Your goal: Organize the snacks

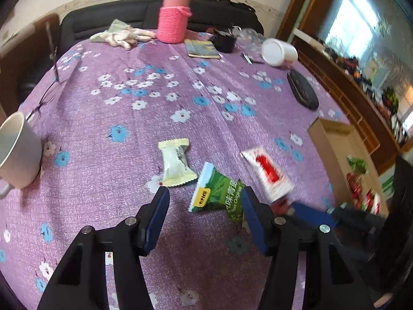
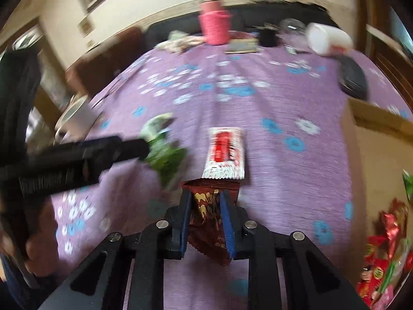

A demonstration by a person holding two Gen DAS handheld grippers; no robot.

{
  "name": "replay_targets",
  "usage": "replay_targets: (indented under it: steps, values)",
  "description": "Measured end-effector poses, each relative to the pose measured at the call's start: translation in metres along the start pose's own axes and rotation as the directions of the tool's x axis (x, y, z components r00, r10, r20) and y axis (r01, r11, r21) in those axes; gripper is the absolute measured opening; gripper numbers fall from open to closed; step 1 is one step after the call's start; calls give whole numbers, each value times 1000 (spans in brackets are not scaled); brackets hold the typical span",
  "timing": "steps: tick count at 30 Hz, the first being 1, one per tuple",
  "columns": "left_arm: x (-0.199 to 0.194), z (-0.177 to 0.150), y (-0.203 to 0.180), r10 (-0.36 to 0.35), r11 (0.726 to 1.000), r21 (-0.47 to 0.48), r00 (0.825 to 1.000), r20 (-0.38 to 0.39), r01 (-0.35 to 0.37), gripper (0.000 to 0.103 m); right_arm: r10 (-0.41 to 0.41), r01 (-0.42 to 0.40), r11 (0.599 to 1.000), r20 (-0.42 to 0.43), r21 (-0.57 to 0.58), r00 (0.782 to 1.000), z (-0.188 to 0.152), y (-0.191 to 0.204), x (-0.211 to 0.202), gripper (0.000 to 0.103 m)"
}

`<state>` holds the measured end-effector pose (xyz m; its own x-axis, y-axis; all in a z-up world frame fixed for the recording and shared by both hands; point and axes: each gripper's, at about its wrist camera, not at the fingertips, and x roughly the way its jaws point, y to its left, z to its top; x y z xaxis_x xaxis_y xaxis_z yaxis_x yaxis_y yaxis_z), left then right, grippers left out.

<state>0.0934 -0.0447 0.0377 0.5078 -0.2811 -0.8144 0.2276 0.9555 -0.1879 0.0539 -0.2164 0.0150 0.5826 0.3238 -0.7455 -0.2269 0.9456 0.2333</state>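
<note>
Pinching dark-red snack packet (image 2: pixel 209 222); right tongs (image 2: pixel 206 199).

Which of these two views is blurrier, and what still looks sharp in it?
Right wrist view: heavy motion smear over the tablecloth and green packet; only the right tongs and their brown packet stay crisp. Left wrist view: mostly sharp, red-and-white packet smeared.

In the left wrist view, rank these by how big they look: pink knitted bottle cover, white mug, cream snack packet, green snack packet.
1. White mug, though nearness and cropping inflate it.
2. Pink knitted bottle cover.
3. Green snack packet and cream snack packet: too alike to rank.
</note>
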Motion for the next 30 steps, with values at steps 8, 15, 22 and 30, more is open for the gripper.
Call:
replay_targets:
  steps: [8, 15, 22, 30]
  values:
    - [23, -4, -15, 24, 998, 50, 1000, -19, -23, 62, -12, 10, 994, 16, 108, 1000, 6, -23, -10, 14]
    - [41, -6, -30, 141, 984, 107, 989, 33, -144, 46, -9, 6, 992, 17, 124, 1000, 6, -24, -9, 23]
    - [36, -6, -23, 148, 985, 78, 988, 53, -152, 44, -42, 41, 992, 13, 122, 999, 6, -27, -11, 49]
    - [9, -1, -18, 107, 993, 44, 986, 126, -113, 44, -67, 71, 994, -48, 86, 997, -1, -18, 5, 43]
